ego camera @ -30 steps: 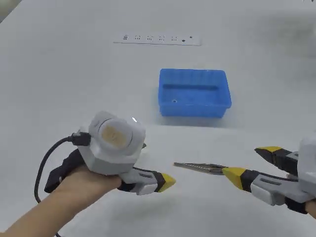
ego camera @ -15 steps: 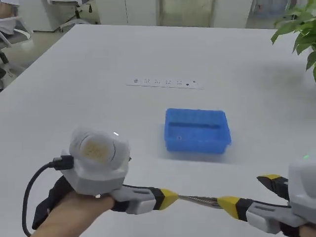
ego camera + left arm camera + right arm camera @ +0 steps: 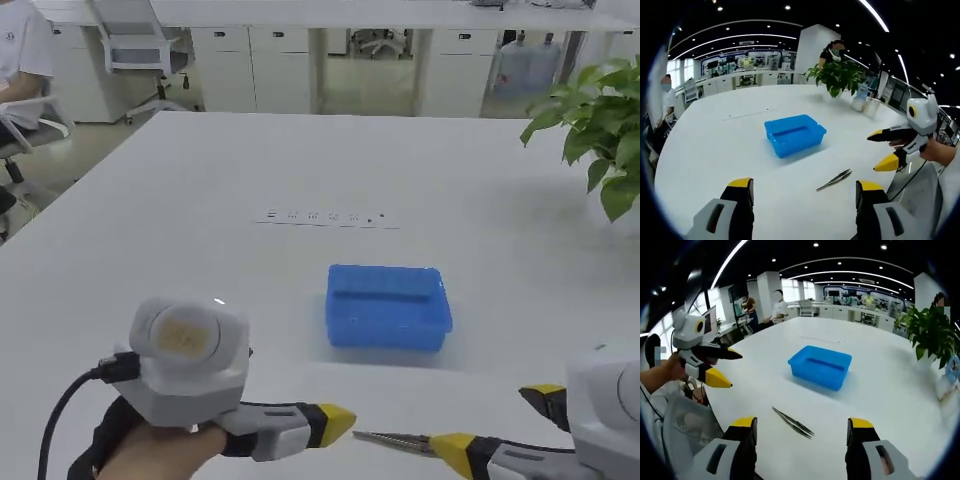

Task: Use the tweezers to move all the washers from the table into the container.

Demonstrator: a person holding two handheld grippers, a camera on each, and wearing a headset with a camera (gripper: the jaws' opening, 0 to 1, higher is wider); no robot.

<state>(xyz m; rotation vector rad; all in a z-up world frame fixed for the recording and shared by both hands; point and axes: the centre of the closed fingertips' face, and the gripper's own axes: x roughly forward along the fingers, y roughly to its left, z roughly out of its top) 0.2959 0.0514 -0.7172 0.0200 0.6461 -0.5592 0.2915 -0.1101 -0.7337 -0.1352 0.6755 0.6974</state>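
Slim metal tweezers [image 3: 392,440] lie flat on the white table [image 3: 200,250], seen as well in the left gripper view [image 3: 835,179] and the right gripper view [image 3: 792,422]. My left gripper [image 3: 805,186] is open and faces them from one side, its yellow tip [image 3: 336,420] just short of their point. My right gripper [image 3: 802,424] is open too, facing them from the other side, low right in the head view [image 3: 497,422]. Neither one touches the tweezers. The blue container [image 3: 387,308] stands beyond them, upright, its inside too dim to read.
A white power strip [image 3: 325,217] lies further back on the table. A potted plant [image 3: 590,130] stands at the table's right edge. Chairs, cabinets and people are beyond the far edge.
The head camera has tilted up, so the room behind the table has come into sight. Grippers, tweezers and container keep about the same places relative to each other.
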